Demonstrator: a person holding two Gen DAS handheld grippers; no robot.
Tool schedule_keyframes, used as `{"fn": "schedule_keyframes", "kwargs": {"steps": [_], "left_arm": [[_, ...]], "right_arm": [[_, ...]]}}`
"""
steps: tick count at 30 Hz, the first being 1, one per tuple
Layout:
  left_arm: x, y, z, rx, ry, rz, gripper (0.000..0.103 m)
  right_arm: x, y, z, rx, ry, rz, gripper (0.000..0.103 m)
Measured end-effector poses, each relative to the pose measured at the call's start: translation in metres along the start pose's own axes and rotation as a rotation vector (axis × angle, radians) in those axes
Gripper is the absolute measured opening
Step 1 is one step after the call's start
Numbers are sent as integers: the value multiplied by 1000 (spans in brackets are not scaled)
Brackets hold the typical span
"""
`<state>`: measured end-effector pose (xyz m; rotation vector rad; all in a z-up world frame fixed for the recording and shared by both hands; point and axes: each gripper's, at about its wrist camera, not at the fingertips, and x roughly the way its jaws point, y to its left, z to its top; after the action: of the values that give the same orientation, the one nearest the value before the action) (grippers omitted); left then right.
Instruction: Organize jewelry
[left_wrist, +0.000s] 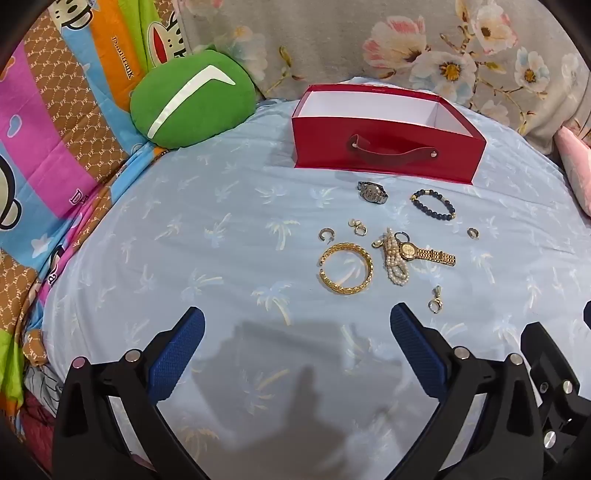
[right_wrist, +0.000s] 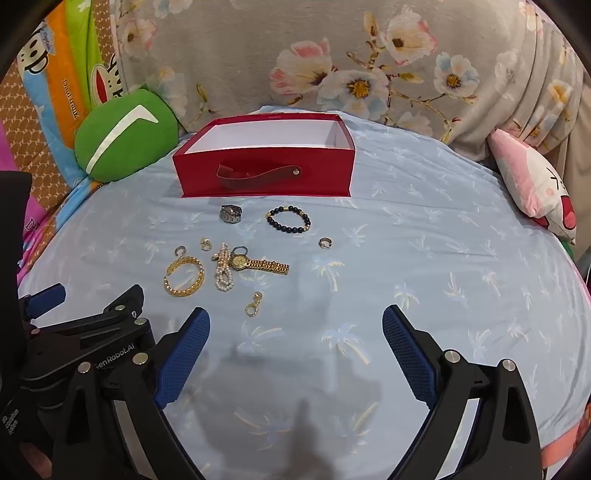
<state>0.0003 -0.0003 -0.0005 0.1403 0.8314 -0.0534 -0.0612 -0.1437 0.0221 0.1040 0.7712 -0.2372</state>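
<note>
Pale blue bedsheet printed with palm trees covers a bed, with a grey floral cloth draped behind it. At the far left, a round green cushion rests against a bright cartoon-print blanket. Right of the cushion, at the far side, an open red box with a white inside and a strap handle stands on the sheet; nothing shows inside it.

Jewelry lies loose just in front of the box. From left to right: a gold hoop earring, a wide gold bangle, a silver watch nearest the box, a pearl strand touching a gold watch, a small gold clasp nearest the viewer, a dark beaded bracelet, and a small ring-shaped earring.

Near the viewer, the left gripper is spread wide over bare sheet, holding nothing. Beside it, the right gripper is likewise spread wide and empty. A pink plush pillow sits at the far right.
</note>
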Motion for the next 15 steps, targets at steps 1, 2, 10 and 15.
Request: {"fn": "schedule_keyframes", "kwargs": {"steps": [1,2,10,15], "left_arm": [[0,0,0,1,0,1,98],[0,-1,0,3,0,2,98],[-6,5,2,6,-1,3,98],[-6,1,1,12,-5,10,98]], "right_arm": [[0,0,0,-4,0,-5,93],[0,0,0,-8,0,-8,93],[-1,1,-1,-8,1,-9,93],[-1,2,-2,-9,-1,-13,93]]}}
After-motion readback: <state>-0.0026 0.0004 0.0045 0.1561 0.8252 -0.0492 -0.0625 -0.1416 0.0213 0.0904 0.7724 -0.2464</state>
